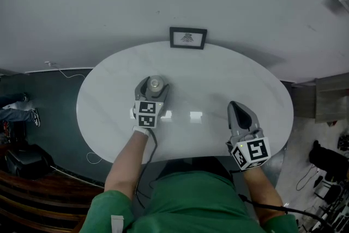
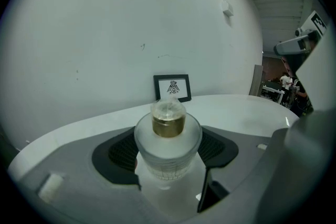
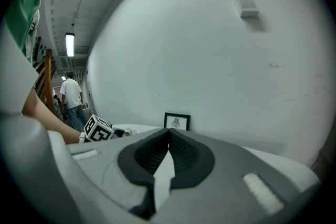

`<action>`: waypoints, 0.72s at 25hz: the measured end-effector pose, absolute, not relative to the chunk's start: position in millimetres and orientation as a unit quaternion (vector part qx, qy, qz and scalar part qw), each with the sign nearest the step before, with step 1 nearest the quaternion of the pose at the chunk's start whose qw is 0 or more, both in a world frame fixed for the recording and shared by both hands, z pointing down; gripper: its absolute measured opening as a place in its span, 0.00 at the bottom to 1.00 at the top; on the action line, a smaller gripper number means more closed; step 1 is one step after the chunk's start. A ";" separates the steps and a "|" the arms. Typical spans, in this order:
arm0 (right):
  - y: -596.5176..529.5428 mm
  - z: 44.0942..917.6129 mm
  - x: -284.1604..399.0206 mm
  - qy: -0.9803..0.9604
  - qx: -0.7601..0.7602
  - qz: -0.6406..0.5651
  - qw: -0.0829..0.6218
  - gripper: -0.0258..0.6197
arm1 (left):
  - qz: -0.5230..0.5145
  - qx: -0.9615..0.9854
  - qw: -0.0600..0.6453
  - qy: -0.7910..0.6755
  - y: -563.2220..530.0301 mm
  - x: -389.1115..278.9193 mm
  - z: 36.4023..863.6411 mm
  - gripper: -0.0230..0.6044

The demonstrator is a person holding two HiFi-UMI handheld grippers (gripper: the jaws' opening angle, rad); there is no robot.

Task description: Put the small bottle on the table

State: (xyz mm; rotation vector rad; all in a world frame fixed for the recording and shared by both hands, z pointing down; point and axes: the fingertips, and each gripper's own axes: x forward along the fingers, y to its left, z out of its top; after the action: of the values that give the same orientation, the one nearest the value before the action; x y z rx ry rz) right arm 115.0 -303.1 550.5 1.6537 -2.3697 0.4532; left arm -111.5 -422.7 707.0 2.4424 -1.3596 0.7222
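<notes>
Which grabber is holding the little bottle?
The left gripper: its jaws clamp the small frosted glass bottle with a gold collar. The right gripper is shut on nothing.

A white oval table (image 1: pixel 218 76) is set with its far edge against a pale wall. Its glossy top is marked by two small bright reflections near the middle. A small black-framed picture (image 1: pixel 187 38) is stood upright on the far edge, leaning at the wall. A small bottle (image 1: pixel 156 84) is held over the left half by the left gripper (image 1: pixel 153 88); whether its base touches the top cannot be told.
</notes>
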 end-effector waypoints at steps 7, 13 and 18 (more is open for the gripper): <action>-303.4 552.4 113.9 -0.805 0.561 0.154 0.112 0.03 | 0.258 0.841 0.127 -0.459 -422.0 -109.4 716.5 0.58; -302.4 552.4 111.8 -0.806 0.559 0.157 0.115 0.03 | 0.264 0.838 0.133 -0.458 -420.9 -111.1 722.3 0.58; -303.0 553.3 106.5 -0.807 0.558 0.159 0.115 0.03 | 0.274 0.838 0.125 -0.456 -418.8 -115.0 726.9 0.58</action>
State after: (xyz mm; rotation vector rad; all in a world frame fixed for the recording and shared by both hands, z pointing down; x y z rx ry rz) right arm 106.5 -303.0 553.3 1.6341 -2.3644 0.4651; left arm -115.0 -418.8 726.9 2.4405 -1.3276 0.7980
